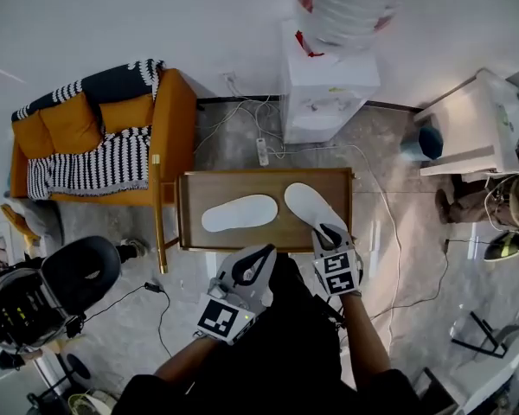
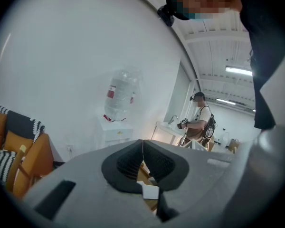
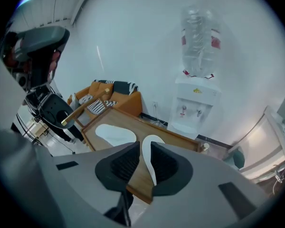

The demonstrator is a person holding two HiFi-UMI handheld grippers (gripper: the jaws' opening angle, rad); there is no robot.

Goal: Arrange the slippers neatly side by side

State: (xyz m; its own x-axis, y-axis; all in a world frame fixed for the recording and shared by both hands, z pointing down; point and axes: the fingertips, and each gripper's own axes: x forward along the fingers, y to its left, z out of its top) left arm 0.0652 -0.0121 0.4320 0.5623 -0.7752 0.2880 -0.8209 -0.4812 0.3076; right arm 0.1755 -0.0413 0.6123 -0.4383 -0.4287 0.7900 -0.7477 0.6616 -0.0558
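Two white slippers lie on a low wooden table [image 1: 242,184], apart and not lined up. The left slipper [image 1: 239,213] lies crosswise near the table's middle. The right slipper [image 1: 314,207] is set on a slant, its far end toward the back rim and its near end toward the front right corner. The right gripper [image 1: 329,229] points steeply down over that near end. Its jaws stand only a narrow gap apart, and in its own view the slipper shows through the gap without the pads pressing on it; whether a tip touches the slipper cannot be told. The left gripper [image 1: 268,252] hangs in front of the table's near edge, close to the person's body, with its pads closed together and nothing between them. Left of the table stands an orange sofa [image 1: 169,119] draped with a black-and-white striped blanket [image 1: 91,167]. Behind the table a white water dispenser [image 1: 329,93] carries a large clear bottle [image 1: 350,7], with cables on the floor beside it. Another person [image 1: 493,201] stands at the far right.
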